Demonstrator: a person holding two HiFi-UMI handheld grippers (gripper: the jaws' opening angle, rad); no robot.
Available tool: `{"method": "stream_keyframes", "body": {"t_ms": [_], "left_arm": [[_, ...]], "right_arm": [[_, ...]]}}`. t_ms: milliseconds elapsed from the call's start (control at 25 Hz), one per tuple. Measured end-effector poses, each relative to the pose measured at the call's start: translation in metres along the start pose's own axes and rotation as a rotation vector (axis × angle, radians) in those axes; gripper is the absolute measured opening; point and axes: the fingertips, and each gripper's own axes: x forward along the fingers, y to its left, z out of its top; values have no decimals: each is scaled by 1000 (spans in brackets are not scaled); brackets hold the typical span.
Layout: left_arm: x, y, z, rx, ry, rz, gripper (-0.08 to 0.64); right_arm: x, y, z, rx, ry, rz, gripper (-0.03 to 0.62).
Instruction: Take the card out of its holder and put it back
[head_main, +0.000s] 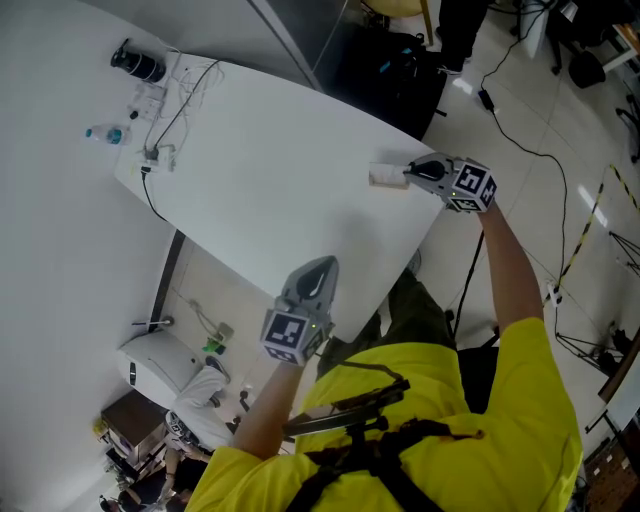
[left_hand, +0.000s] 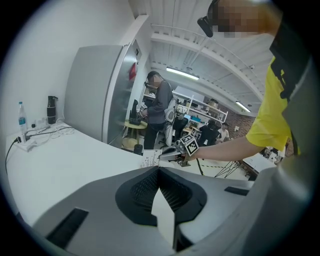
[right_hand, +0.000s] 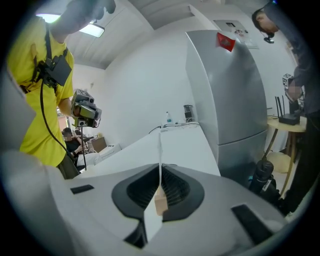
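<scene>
While you look down in the head view, your right gripper (head_main: 412, 172) reaches to the far right edge of the table (head_main: 270, 190), its jaws at the one card (head_main: 385, 176), which lies there as a pale block; no print on it can be read. Your left gripper (head_main: 320, 265) hangs near the table's near edge, well apart from the card, its jaws drawn to a point. Each gripper carries one cube of black-and-white square markers. At the far corner stand one bottle (head_main: 105, 133) with a blue label, too small to read, and one black flask (head_main: 140, 65), with cables (head_main: 185, 100) between them.

In the left gripper view, the left gripper (left_hand: 159, 169) has its jaws pressed together with nothing in them. Across the table, the right gripper (left_hand: 167, 156) meets the card (left_hand: 150, 160), whose face carries dark speckled print too small to read.

In the right gripper view, the right gripper (right_hand: 160, 172) pinches the card (right_hand: 160, 150), seen edge-on as a thin white line. A tan block at the card's lower end looks like the holder (right_hand: 161, 202). One grey cabinet (right_hand: 225, 95) bears a red sticker (right_hand: 226, 42); its writing cannot be made out.
</scene>
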Motion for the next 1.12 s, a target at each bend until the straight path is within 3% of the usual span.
{"method": "stream_keyframes", "body": {"t_ms": [360,840,1120], "left_arm": [[-9,-4,4,4,-49,-18,2],[-25,-15,39,80,-205,-91,2],[-35,-23,42,33,-246,-111,2]], "right_arm": [[-29,4,54,-40,-72,-32,18],[-114,31,232,-183,-178,-93,17],[-131,49,257,-211,-191,-114,17]]}}
